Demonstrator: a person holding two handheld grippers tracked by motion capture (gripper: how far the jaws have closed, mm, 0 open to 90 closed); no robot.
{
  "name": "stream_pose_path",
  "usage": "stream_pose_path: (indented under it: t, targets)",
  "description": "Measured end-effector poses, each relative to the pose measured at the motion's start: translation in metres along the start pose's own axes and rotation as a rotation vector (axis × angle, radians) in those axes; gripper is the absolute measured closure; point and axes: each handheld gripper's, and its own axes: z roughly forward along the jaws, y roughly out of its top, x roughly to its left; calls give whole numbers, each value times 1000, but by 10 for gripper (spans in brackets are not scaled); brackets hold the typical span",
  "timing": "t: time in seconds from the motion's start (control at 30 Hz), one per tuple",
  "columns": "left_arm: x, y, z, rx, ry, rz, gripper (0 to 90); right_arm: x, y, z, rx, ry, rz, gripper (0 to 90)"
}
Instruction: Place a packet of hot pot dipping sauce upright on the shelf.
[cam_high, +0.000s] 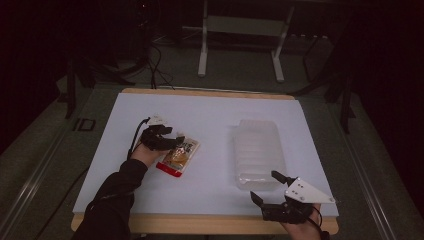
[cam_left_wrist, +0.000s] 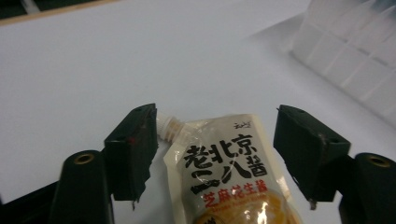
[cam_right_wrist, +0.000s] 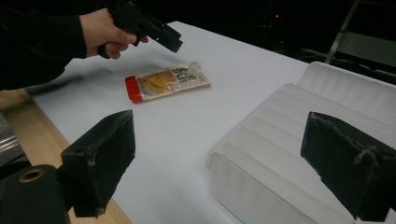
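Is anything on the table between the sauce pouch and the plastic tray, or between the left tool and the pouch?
Nothing visible. Bare white tabletop separates the pouch from the tray. The left tool is open with the pouch's spout end between its jaws.

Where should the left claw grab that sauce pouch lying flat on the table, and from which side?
Probably across the upper body of the sauce pouch, just below its spout, coming down from above. It lies flat, and the left claw already hangs open with one jaw at either long edge, so closing there should pinch its width.
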Motion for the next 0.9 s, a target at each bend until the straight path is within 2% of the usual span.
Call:
stream_pose_path:
  t: [0.07, 0.1, 0.23, 0.3, 0.33, 0.43, 0.6, 0.7, 0.83, 0.9]
  targets:
    - [2, 0, 3, 12, 11, -4, 326, 0, 0, 0, 0, 1, 1, 101]
    - [4, -1, 6, 26, 30, -13, 326, 0, 0, 0, 4, 0, 1, 101]
    - [9, -6, 16, 57, 39, -40, 362, -1, -1, 1, 12, 3, -3, 101]
    - [9, -6, 16, 57, 39, -40, 362, -1, -1, 2, 15, 1, -3, 101]
    - [11, -10, 22, 62, 41, -51, 381, -1, -2, 2, 19, 7, 1, 101]
    - [11, -12, 28, 77, 40, -56, 413, -1, -2, 2, 18, 8, 3, 102]
    - [11, -15, 35, 109, 57, -31, 446, -2, -2, 2, 20, 10, 6, 102]
    - [11, -15, 38, 121, 45, -39, 445, -2, -3, 3, 27, 14, 12, 102]
    - [13, -16, 40, 140, 26, -75, 432, -2, -3, 4, 33, 17, 12, 102]
    - [13, -16, 40, 143, 28, -71, 431, -1, -3, 4, 33, 16, 11, 103]
